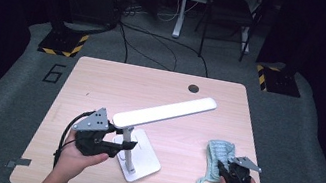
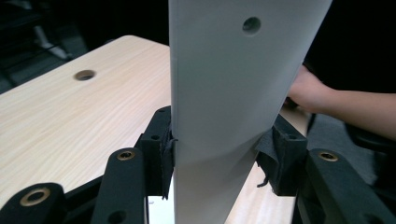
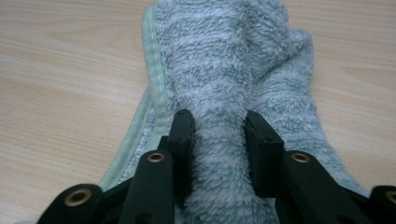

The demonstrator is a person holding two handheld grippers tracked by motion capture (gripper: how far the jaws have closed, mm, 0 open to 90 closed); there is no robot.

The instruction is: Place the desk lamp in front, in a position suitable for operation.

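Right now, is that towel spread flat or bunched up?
Bunched up: the towel lies in thick folds on the table, one fold pinched between the right tongs.

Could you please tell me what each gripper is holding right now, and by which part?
The left gripper clamps the white lamp arm near its lower end; the right gripper pinches a raised fold of the towel.

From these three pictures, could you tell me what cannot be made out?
- High view: right gripper jaws, too small against the towel.
- Left gripper view: lamp head and base, cut off by the edges.
- Right gripper view: towel's near end, hidden behind the jaws.
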